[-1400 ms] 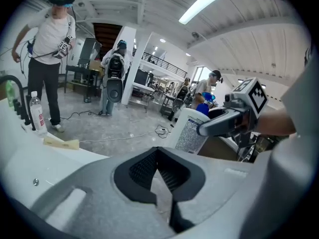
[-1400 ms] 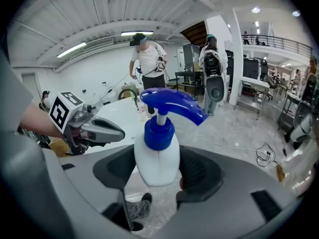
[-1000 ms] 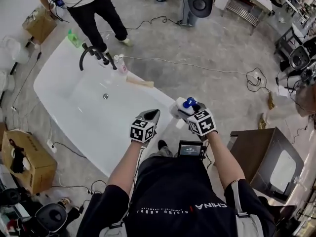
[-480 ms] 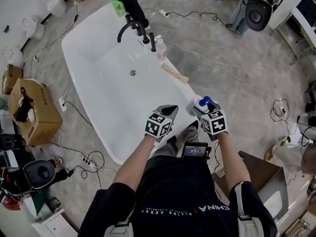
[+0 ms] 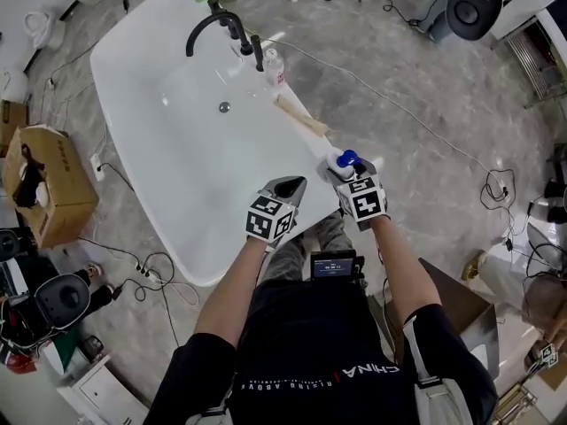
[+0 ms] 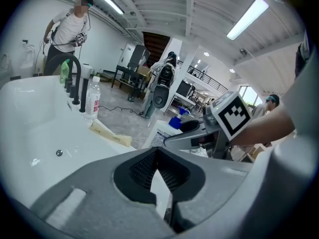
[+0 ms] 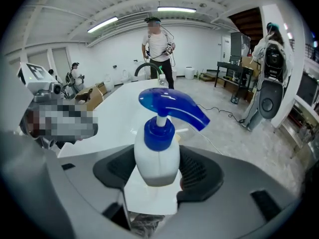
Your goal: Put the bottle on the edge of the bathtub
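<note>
The right gripper [image 7: 159, 172] is clamped on the white body of a spray bottle [image 7: 157, 151], pads pressing its two flanks, with the blue trigger head standing clear beyond the fingertips. The left gripper [image 6: 157, 169] is pinched to a narrow point and carries nothing. From the head view the spray bottle [image 5: 343, 160] hangs about at the outer side of the white bathtub [image 5: 168, 158], whose near rim runs just to the left of the right gripper [image 5: 345, 170]; how high it hangs above the rim I cannot tell. The main risk is a poor landing. The rim looks narrow and rounded, and the gripper is pitched downward, so a tilted base could rock once the jaws part, sending the bottle either into the basin or onto the floor [image 5: 416, 87] on the gripper's right. The grip also sits low on a smooth plastic body, so it could slip or twist if the base catches the rim. Ahead of the fingertips a beige bar [image 5: 302, 119] and a clear bottle [image 5: 274, 67] already occupy the rim, so placing too far forward may knock them. The left gripper [image 5: 288, 189], close beside the right one, could bump the bottle.
</note>
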Demonstrator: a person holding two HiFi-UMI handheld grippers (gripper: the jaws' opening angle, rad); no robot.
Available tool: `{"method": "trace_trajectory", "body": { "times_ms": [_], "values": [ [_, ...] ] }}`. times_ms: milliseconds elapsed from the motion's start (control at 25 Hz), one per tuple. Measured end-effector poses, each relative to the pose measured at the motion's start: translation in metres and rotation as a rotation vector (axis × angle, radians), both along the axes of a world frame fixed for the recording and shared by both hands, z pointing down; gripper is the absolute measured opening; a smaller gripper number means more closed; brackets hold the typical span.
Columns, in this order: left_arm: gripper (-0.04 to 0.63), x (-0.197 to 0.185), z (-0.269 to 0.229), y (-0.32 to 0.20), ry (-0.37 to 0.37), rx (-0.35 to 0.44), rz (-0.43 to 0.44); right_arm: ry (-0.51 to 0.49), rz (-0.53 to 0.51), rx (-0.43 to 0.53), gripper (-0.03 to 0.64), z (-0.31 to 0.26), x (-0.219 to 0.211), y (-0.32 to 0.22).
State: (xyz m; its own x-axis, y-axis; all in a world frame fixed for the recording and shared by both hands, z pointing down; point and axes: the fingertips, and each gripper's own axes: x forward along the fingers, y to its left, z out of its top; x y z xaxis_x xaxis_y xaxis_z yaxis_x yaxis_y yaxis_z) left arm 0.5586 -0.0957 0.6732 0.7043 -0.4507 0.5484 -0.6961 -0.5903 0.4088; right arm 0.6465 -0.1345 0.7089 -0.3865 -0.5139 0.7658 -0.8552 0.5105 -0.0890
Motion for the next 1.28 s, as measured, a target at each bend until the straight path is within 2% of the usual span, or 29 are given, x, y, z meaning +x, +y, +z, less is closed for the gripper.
{"method": "trace_trajectory", "body": {
  "times_ms": [480,840,1200,1280],
  "values": [
    [0.009,0.005,0.031,-0.026,-0.006,-0.028,-0.061,0.118,-0.018,0.035,0.272,0.056,0.008,-0.042],
    [0.009,-0.002,0.038,-0.019,-0.022,-0.047,-0.069,0.211,-0.022,0.070,0.273,0.076,0.008,-0.031],
    [0.009,-0.009,0.026,-0.024,-0.025,-0.031,-0.067,0.211,-0.037,0.066,0.279,0.078,0.007,-0.033],
    [0.009,-0.011,0.025,-0.025,-0.026,-0.029,-0.068,0.199,-0.045,0.054,0.299,0.078,0.007,-0.033]
  ]
}}
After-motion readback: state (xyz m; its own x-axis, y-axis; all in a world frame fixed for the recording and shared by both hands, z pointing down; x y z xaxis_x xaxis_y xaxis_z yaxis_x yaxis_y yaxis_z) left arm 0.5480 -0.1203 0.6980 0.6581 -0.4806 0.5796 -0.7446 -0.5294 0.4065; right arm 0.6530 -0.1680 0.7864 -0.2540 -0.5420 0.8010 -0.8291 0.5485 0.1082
